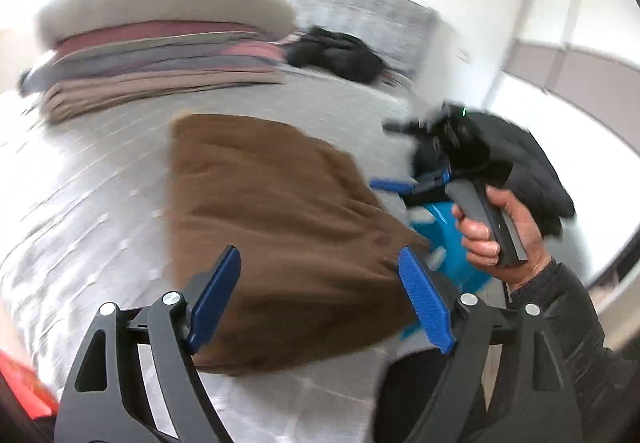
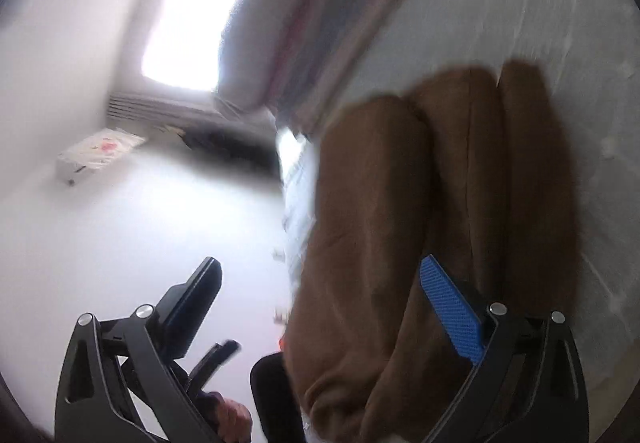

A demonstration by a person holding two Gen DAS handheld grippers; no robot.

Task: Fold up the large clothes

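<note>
Folded brown garment (image 1: 280, 235) lies on the grey bed (image 1: 100, 183), long axis running near to far. Left gripper (image 1: 320, 295) is dead ahead of its near edge, jaws wide, empty. Right gripper (image 2: 320, 307) at its right side, also wide, equally near.

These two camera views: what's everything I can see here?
folded brown garment: one, brown, on the bed nearest both grippers
stack of folded clothes: one, beige, pink and grey, far end of bed
black garment: one, black, beyond the stack
bed: one, light grey cover
window: one, bright, far wall
left gripper: blue pads, open, empty
right gripper: open, empty
right hand: holding the gripper handle
</note>
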